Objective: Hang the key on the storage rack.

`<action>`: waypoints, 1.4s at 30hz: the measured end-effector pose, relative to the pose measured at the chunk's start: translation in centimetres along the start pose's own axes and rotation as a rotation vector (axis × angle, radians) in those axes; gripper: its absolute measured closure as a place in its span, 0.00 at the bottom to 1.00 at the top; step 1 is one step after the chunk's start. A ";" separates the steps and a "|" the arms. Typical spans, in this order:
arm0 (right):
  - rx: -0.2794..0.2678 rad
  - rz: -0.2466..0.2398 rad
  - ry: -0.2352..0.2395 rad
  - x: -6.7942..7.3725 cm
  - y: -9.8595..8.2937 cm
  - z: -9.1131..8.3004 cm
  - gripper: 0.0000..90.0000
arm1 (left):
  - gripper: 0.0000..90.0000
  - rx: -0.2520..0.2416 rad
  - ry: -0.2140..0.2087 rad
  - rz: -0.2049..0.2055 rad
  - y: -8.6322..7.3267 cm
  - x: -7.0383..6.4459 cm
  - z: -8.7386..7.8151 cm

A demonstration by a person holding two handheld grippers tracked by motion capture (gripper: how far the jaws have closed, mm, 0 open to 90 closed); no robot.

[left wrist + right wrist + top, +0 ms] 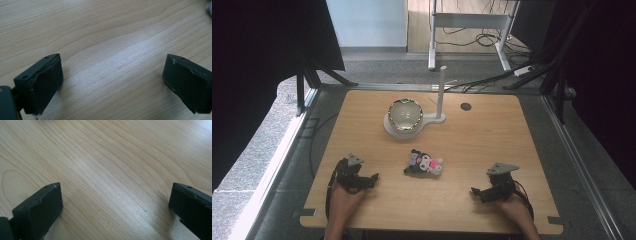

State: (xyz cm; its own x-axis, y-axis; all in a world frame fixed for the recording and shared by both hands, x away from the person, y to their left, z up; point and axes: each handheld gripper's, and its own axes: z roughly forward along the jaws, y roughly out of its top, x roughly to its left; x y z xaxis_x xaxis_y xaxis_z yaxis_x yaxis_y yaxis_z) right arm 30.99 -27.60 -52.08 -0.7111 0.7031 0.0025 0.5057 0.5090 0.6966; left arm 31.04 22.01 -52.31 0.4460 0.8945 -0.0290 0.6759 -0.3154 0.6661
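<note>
A small plush toy (424, 164), black, white and pink, lies near the middle of the wooden table (492, 135). Behind it a shiny metal bowl (405, 114) rests on a white stand whose thin post (441, 92) rises to its right. My left gripper (371, 179) sits low at the front left, held by a hand, pointing right toward the toy. My right gripper (475, 192) sits at the front right, pointing left. In both gripper views the black jaws stand wide apart over bare wood, left gripper (112, 75) and right gripper (116, 200) with nothing between them.
A dark round grommet hole (466, 106) sits in the table's back right. Metal frame rails (579, 165) run along both table sides. Behind the table are cables (492, 37) and a white desk leg on the floor.
</note>
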 end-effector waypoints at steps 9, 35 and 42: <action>0.000 0.000 0.001 0.0 0.0 0.0 0.00 | 0.04 0.000 0.000 0.000 0.0 0.0 0.0; 0.059 -0.040 0.022 -0.1 1.0 -0.3 0.00 | 0.04 0.000 0.000 0.000 0.0 0.0 0.0; 0.089 -0.072 0.032 -0.1 1.8 -0.3 0.00 | 0.04 0.000 0.000 0.000 0.0 0.0 0.0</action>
State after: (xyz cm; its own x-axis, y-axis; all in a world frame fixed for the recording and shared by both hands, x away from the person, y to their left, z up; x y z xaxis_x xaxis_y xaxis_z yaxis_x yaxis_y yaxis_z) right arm 31.86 -26.94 -50.59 -0.7616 0.6477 -0.0209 0.4934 0.6005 0.6292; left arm 31.04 22.01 -52.31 0.4464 0.8944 -0.0290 0.6756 -0.3157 0.6662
